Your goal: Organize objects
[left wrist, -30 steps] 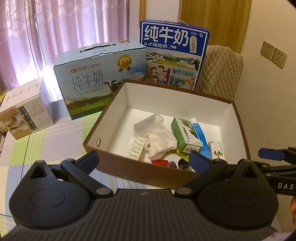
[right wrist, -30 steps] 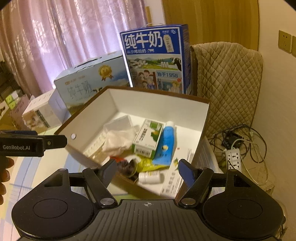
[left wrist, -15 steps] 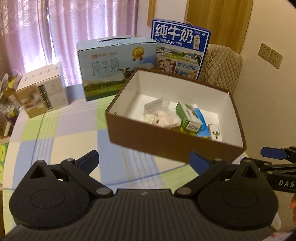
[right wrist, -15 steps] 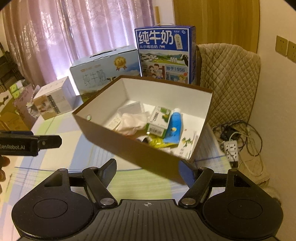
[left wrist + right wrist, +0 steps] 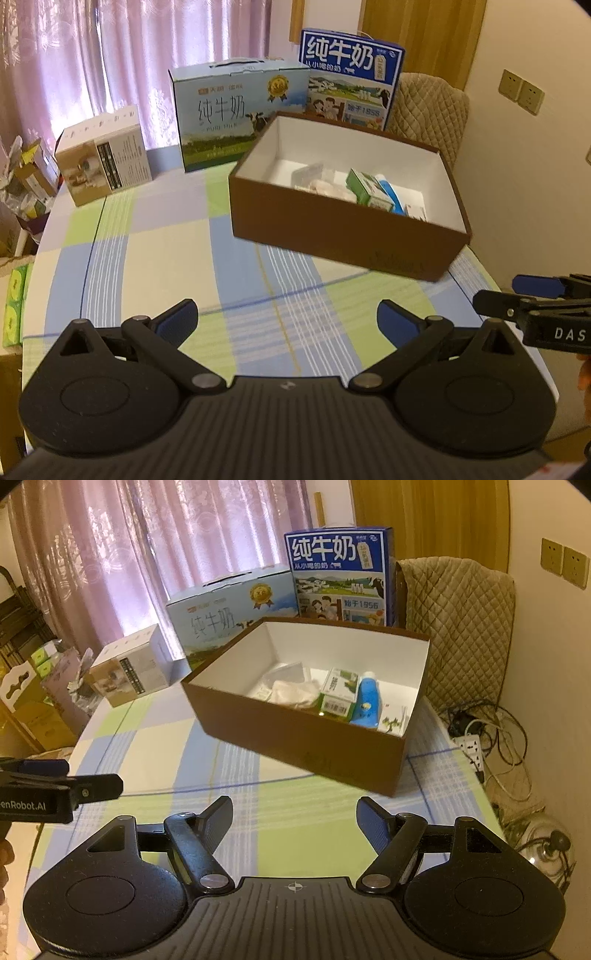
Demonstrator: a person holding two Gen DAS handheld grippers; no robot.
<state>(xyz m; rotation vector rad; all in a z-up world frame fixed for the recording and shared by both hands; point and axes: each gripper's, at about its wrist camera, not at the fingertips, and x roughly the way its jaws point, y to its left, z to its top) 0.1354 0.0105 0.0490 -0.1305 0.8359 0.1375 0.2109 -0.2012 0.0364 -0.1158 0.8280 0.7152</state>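
both claws pulled back; brown box (image 5: 343, 236) now well ahead, claws empty.

Home room, pink curtains (image 5: 74, 55), checked tablecloth (image 5: 147, 258)

The surface (image 5: 166, 258) wears a check of pale green, lilac, blue and cream with thin blue lines. The box (image 5: 332, 229) at 1 o'clock is brown outside, white inside. In it lie a green-and-white carton (image 5: 338, 694), a blue tube (image 5: 367, 703) and a white cloth (image 5: 295, 694). At 12 o'clock stand a pale blue milk case (image 5: 236, 114) with a gold medal and a deep blue case (image 5: 351, 74) with white lettering. The curtains (image 5: 110, 55) are pink. Both grippers are black with blue pads (image 5: 177, 317).
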